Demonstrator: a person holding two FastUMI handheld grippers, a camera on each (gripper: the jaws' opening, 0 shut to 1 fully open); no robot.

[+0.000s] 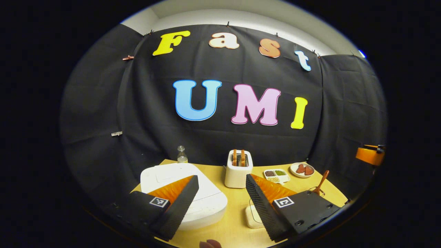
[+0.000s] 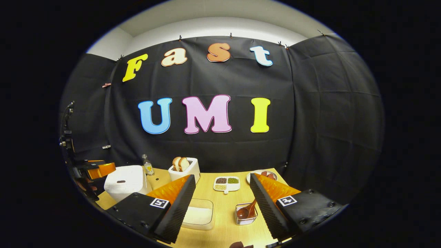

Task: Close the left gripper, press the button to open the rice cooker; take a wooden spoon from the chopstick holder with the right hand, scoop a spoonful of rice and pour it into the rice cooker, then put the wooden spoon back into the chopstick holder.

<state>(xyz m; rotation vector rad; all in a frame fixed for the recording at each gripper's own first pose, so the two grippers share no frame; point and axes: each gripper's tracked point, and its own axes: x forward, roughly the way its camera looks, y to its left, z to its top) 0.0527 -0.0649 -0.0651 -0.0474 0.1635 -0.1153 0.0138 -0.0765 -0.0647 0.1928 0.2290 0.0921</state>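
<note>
Both tools open, gripping nothing: left tool [image 1: 220, 203] above closed rice cooker [image 1: 203, 199], right tool [image 2: 222, 206] over table [image 2: 224, 230] near wooden spoon [image 2: 246, 210] in chopstick holder [image 2: 245, 218].

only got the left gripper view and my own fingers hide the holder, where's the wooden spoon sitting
Observer: In the right gripper view the wooden spoon stands bowl end down in the chopstick holder, a small wire basket.
Operator: right gripper on it yet
Observer: No. The right gripper is open and apart from the spoon; the holder lies just ahead, beside its right finger.
Operator: and the rice
Observer: The rice box, clear with white rice inside, sits on the table just left of the holder.
</note>
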